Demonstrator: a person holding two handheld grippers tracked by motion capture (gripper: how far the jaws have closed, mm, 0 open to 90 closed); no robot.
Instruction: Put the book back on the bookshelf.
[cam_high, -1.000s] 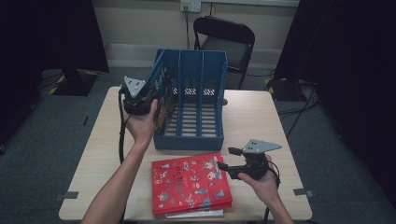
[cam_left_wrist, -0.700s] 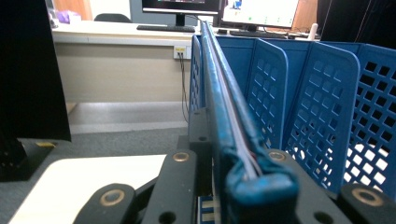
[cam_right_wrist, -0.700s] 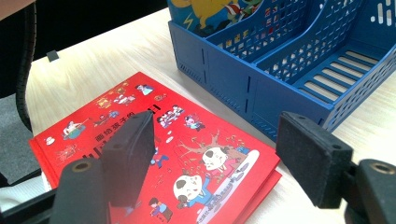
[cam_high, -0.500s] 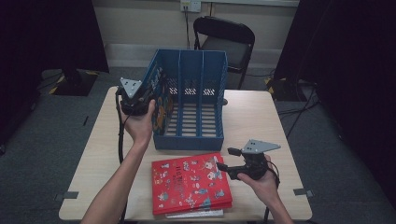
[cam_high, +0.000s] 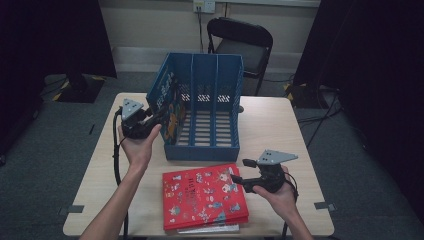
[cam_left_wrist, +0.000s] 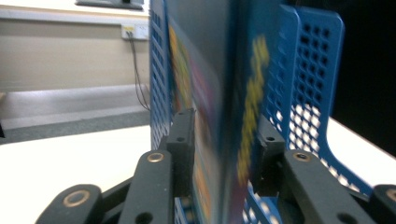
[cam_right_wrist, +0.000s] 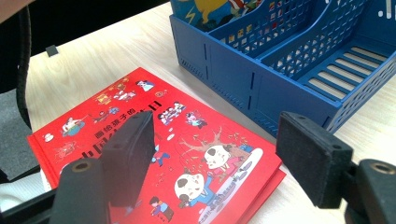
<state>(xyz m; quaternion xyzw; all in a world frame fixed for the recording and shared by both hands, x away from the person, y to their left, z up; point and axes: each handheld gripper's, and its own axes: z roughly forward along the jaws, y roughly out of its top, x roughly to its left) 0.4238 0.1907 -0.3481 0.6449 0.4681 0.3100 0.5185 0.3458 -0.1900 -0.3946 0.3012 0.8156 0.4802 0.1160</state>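
Left hand-held gripper (cam_high: 159, 117) at the blue file rack (cam_high: 210, 145), jaws just eased apart astride the upright blue book (cam_high: 170, 112) in its leftmost slot; red book (cam_high: 204, 195) flat on worktop (cam_high: 270, 125); right hand-held gripper (cam_high: 239, 180) spread, empty, over its edge.

Left claw (cam_high: 159, 117) at left wall of blue rack (cam_high: 204, 115), jaws just opening, blue book (cam_high: 172, 111) upright between them in leftmost slot. Right claw (cam_high: 239, 173) hovers just right of red book (cam_high: 204, 196), jaws apart, nothing between. Red book flat on surface (cam_high: 270, 125), just before rack.
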